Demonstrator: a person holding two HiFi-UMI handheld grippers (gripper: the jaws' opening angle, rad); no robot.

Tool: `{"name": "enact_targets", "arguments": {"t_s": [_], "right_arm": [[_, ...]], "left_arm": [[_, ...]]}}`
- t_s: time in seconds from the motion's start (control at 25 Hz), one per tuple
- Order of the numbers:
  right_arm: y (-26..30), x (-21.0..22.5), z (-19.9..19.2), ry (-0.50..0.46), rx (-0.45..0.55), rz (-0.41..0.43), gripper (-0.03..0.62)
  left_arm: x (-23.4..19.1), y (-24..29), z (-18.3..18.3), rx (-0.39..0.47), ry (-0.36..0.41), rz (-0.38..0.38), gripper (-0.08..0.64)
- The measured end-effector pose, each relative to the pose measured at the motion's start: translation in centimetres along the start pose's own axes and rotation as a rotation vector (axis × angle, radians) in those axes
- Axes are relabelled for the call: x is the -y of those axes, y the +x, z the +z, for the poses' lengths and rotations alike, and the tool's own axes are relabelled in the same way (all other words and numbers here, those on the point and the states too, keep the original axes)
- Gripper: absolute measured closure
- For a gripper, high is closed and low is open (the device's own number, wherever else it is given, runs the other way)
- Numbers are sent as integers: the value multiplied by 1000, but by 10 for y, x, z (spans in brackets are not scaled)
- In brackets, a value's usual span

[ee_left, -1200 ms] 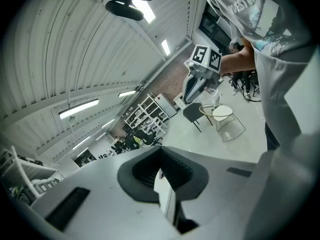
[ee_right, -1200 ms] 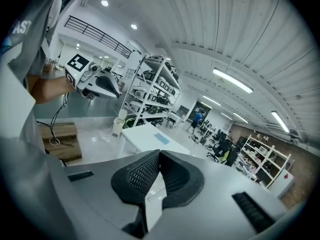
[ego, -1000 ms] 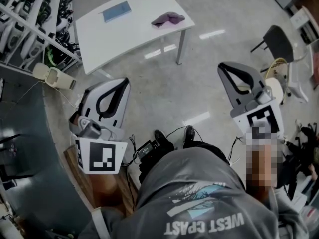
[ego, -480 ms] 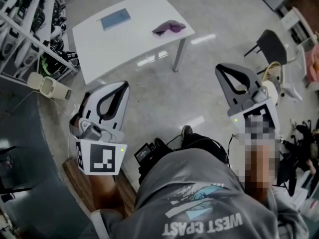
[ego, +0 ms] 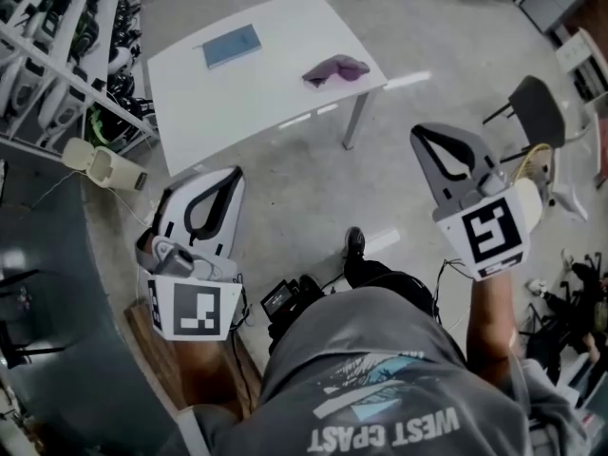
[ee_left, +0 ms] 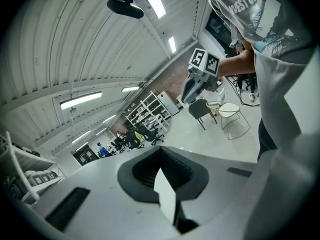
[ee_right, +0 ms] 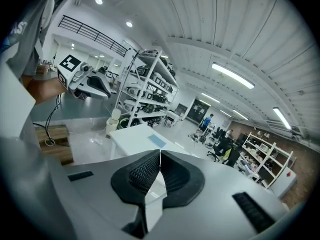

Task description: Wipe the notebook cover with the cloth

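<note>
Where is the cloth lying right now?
In the head view, the purple cloth lies near the right edge of the white table, to the right of the blue notebook and not touching it.

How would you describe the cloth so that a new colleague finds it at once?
Look at the white table that stands ahead of the person. Only two things lie on it, and the cloth is the one near the table's right edge in the head view. It is purple and crumpled, unlike the flat blue notebook further left.
</note>
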State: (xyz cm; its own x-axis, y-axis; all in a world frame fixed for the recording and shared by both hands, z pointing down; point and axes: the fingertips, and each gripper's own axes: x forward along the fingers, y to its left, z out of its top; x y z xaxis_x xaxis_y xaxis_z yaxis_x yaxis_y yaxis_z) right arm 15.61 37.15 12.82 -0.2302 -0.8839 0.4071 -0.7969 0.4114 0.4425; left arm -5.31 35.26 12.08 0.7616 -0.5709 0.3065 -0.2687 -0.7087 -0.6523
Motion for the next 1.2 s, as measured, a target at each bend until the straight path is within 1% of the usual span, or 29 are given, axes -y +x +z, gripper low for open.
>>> {"name": "enact_targets", "arguments": {"t_s": [0.32, 0.6, 0.72, 0.96, 1.08, 1.2], "right_arm": [[45, 64, -22, 1, 37, 76, 561], [72, 114, -39, -4, 82, 132, 561], [84, 128, -45, -1, 97, 150, 561], [105, 143, -51, 17, 98, 173, 561], [117, 145, -54, 26, 86, 177, 561], [129, 151, -56, 35, 67, 157, 560]], "left_arm": [[-17, 79, 19, -57, -9, 18, 560], [-29, 137, 39, -95, -10, 55, 560], [-31, 153, 44, -110, -18, 64, 561], [-41, 174, 40, -142, -8, 50, 560], [-49, 184, 34, -136, -9, 39, 560], [-58, 199, 24, -115, -6, 19, 560]]}}
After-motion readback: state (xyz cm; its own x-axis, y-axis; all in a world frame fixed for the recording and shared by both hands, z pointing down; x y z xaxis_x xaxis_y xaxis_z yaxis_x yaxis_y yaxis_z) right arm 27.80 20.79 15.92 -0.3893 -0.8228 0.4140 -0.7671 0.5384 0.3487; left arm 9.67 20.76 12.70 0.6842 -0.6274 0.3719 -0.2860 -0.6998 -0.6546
